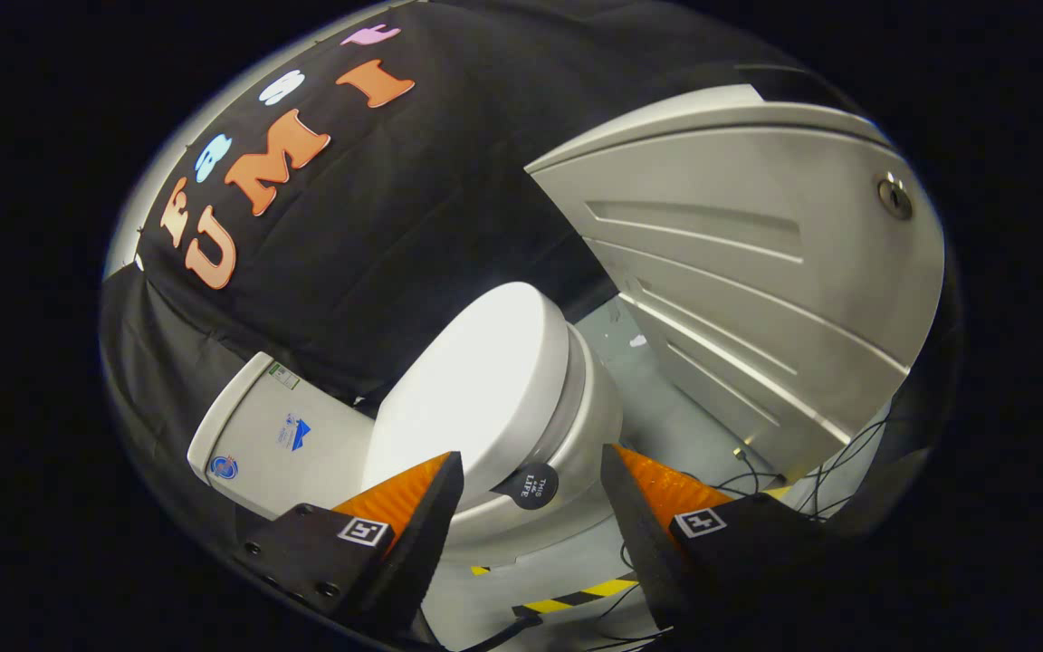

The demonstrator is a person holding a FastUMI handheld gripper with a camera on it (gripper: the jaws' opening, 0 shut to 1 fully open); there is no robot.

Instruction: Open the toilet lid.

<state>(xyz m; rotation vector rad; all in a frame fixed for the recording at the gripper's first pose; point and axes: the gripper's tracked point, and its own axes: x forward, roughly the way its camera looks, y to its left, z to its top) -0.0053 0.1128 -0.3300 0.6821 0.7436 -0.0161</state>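
Observation:
A white toilet [576, 453] stands just ahead of my fingers, seen tilted. Its lid [476, 389] is raised partway off the seat [580, 398], with a gap showing along the lid's edge. A round black tab [531, 486] sticks out from the lid's front edge and sits between my fingertips, touching neither. My gripper [531, 475] is open, one finger [426, 507] beside the lid's near edge and the other finger [635, 503] beside the bowl. The cistern [277, 444] stands behind the lid.
A grey ribbed metal door or panel [757, 272] with a round lock [894, 196] stands beyond the toilet. Black cables [811, 480] lie on the grey floor near it. Yellow-black hazard tape [576, 598] runs across the floor under my fingers. Black cloth [377, 226] hangs behind.

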